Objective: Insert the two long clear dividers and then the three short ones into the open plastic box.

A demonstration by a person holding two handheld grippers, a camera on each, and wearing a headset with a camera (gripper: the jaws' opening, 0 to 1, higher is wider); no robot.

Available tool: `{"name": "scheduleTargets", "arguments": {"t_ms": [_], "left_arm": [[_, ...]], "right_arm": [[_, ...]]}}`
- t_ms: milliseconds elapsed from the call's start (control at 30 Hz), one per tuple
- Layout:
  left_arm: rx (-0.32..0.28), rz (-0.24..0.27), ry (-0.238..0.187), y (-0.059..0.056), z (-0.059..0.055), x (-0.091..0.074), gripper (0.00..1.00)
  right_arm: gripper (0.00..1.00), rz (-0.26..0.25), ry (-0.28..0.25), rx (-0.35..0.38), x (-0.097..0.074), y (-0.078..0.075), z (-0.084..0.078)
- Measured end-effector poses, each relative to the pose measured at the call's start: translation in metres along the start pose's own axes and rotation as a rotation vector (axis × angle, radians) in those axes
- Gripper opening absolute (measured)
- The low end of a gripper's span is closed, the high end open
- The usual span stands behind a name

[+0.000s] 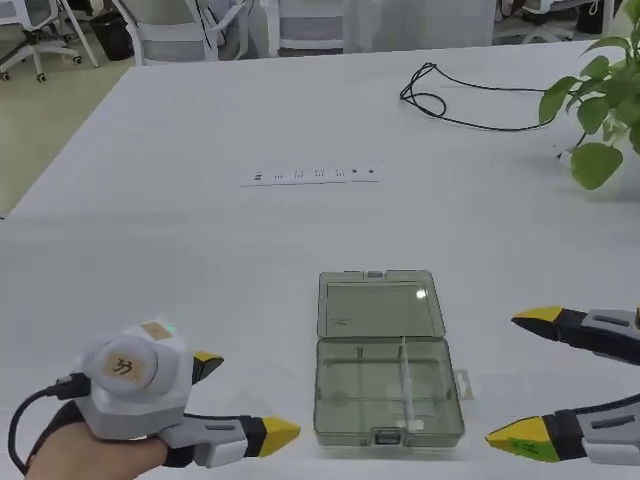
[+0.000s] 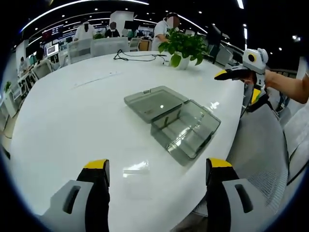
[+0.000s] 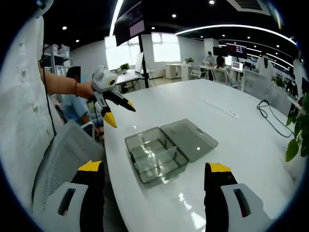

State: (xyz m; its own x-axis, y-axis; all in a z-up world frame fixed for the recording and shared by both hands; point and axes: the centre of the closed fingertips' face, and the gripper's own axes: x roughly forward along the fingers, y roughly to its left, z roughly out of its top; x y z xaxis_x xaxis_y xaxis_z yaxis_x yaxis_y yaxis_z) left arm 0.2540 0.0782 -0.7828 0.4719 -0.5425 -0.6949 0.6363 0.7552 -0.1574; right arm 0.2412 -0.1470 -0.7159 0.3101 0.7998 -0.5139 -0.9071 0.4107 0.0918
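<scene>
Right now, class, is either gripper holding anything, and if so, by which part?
Nothing is held. The left gripper and the right gripper both stand open and empty, each apart from the plastic box.

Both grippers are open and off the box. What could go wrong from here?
1. The clear divider on the white table is hard to see; the left gripper might miss it.
2. The box sits near the table edge with nothing holding it; pressing a divider in could slide it.
</scene>
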Motion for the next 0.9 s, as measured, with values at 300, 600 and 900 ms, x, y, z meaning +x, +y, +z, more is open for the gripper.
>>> {"name": "scheduleTargets", "arguments": {"t_ms": [300, 600, 900], "left_arm": [[-0.019, 0.042, 0.143, 0.012, -0.024, 0.016, 0.71], [-0.040, 0.093, 0.242, 0.020, -0.040, 0.026, 0.59], [-0.026, 0.128, 0.338, 0.024, -0.054, 0.032, 0.48]], "right_arm": [[0.86, -0.003, 0.000, -0.014, -0.009, 0.000, -0.019], [0.86, -0.006, -0.007, -0.008, -0.013, 0.000, -0.028], [0.85, -0.011, -0.026, 0.002, -0.016, 0.000, -0.029]]}}
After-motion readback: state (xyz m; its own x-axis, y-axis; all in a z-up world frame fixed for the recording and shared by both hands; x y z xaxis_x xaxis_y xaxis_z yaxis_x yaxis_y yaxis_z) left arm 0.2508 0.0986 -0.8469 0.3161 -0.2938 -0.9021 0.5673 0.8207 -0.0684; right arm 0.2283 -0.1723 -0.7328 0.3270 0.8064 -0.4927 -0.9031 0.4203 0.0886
